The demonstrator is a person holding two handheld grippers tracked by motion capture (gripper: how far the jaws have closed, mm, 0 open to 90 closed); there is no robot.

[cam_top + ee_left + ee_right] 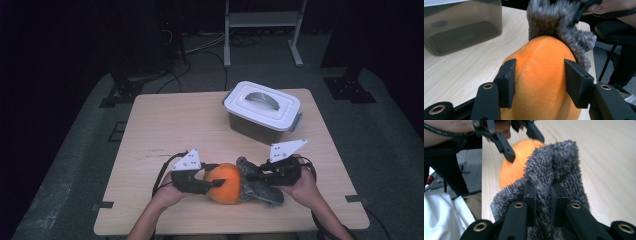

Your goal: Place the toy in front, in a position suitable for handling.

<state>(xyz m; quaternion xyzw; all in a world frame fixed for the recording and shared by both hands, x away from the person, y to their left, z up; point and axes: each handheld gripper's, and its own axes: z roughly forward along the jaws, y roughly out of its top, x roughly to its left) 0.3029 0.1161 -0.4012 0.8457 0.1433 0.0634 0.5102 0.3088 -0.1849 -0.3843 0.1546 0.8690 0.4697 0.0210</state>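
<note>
A: What have we got btwn the tongs?

B: An orange plush ball (225,183), soft, fuzzy, w/ a faint seam down its middle in the left gripper view. Our left tongs (212,184) straddle it, a pad on each side, pressing into the fabric: clamped on it. It sits on the tabletop (165,125) right btwn both tongs, at the near edge.

A: And the grey stuff?

B: A shaggy grey cloth (260,187), long pile, bunched up. Our right tongs (543,205) are clenched on a fold of it; it lies against the ball on the side away from the left tongs.

A: What can't we make out?

B: The ball's underside is cut off at the bottom of the left gripper view, and the cloth covers its far side. In the right gripper view the ball is blurred. The cloth's far end is tucked under our right hand (302,186).

A: Surroundings?

B: Pale wood-grain tabletop. Beyond the right tongs stands a smoky see-through box (261,111) w/ a white lid and handle, closed. Grey floor, cables and a metal frame (262,30) further back; the room is dark.
</note>
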